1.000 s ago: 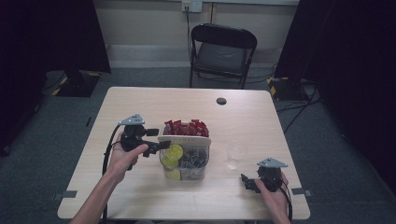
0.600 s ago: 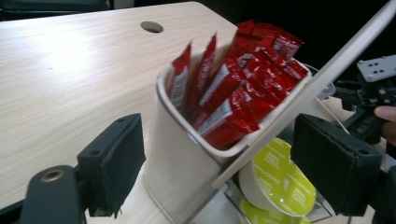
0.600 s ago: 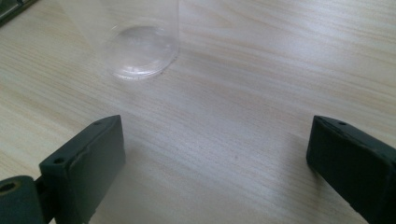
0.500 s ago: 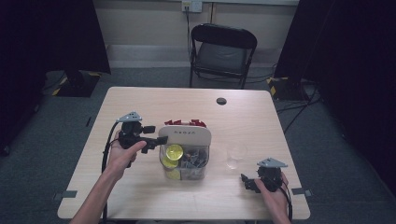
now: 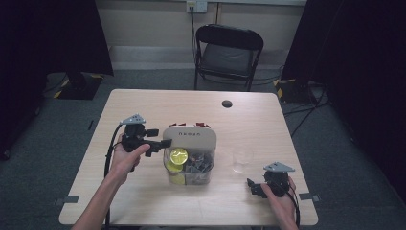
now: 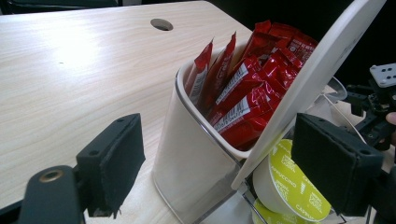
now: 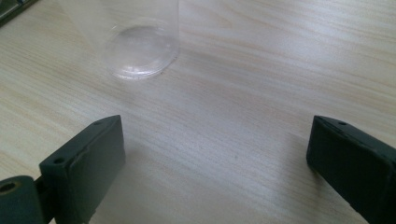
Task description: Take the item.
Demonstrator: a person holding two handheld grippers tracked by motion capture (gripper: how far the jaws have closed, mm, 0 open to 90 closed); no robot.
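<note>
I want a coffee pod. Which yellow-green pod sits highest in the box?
The pod just under the tilted white lid, showing its round foil top; the other yellow-green ones lie lower.

Table (image 5: 143, 201): pale wood-grain laminate, smooth, low sheen. Container (image 6: 187, 172), between the left gripper's (image 6: 219, 172) jaws: clear glossy plastic, cream inner wall. Lid (image 6: 317, 70), tilted above its right pad: matt cream plastic. Sachets (image 6: 252, 88): glossy red foil. Capsules (image 6: 292, 179): lime foil tops, white plastic cups. Glass (image 7: 135, 42), ahead of the right gripper (image 7: 215, 172): clear, smooth. Jaw pads: matt black, rubbery.
</note>
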